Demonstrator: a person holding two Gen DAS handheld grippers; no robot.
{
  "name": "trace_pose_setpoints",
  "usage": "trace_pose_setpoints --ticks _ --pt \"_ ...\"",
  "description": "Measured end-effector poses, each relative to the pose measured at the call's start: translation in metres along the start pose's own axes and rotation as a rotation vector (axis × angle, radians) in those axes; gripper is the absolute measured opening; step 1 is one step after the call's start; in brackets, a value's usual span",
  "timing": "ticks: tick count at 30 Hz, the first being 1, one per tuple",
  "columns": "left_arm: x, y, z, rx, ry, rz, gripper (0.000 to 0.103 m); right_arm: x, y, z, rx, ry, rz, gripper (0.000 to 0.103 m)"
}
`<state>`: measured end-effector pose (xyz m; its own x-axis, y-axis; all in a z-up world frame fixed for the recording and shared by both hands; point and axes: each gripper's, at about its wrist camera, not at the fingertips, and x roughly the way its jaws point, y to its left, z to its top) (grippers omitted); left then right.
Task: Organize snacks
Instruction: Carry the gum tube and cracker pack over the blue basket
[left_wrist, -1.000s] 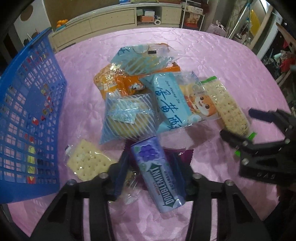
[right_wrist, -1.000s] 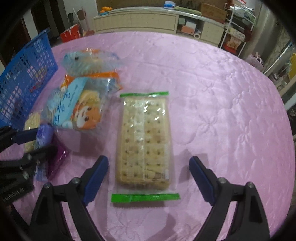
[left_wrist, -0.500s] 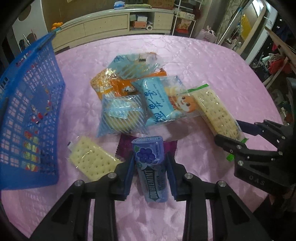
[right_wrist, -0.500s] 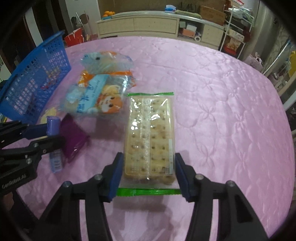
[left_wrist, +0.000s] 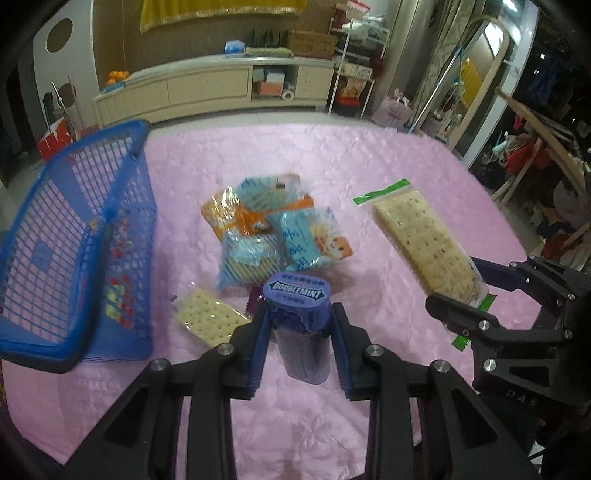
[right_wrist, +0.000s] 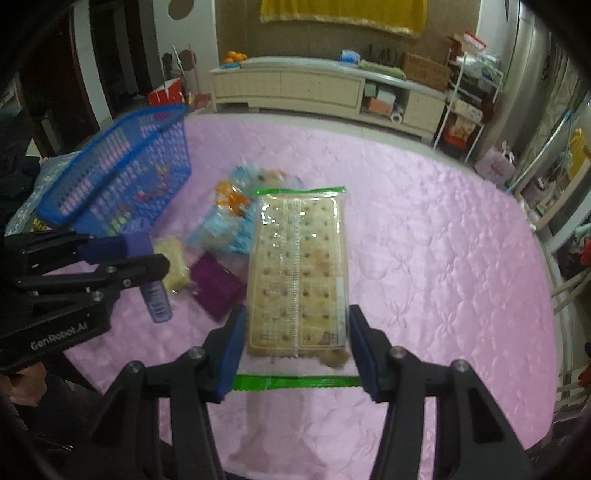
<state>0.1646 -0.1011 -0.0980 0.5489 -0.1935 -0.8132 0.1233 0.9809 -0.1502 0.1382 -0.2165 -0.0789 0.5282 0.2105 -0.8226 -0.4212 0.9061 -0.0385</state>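
Purple gum bottle (left_wrist: 300, 314) sits pinched in your left tongs (left_wrist: 300, 341), lifted clear of the pink bench (left_wrist: 369, 177). Your right tongs (right_wrist: 295, 343) are clamped on the near end of the long cracker pack (right_wrist: 299, 273), also raised. Beyond lie a small cracker packet (left_wrist: 207, 317), a purple wrapper (right_wrist: 218, 288), then piled snack bags (left_wrist: 273, 229), with the blue basket (left_wrist: 74, 229) to their left.
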Motion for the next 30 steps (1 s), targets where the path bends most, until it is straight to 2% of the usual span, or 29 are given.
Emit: trace_pose_setpoints --ticks 9,15,21,30 --pt "-0.05 0.016 0.011 0.023 -0.116 0.023 0.029 -0.033 0.042 0.034 -0.027 -0.097 0.039 0.058" --pt "-0.079 0.052 0.021 0.026 -0.167 0.069 0.029 -0.037 0.073 0.06 -0.059 -0.142 0.086 0.058" --pt "-0.101 0.091 0.026 0.006 -0.181 0.115 0.029 -0.031 0.104 0.084 -0.084 -0.154 0.132 0.058" --pt "-0.101 0.139 0.032 -0.02 -0.154 0.153 0.029 0.0 0.144 0.111 -0.124 -0.128 0.186 0.058"
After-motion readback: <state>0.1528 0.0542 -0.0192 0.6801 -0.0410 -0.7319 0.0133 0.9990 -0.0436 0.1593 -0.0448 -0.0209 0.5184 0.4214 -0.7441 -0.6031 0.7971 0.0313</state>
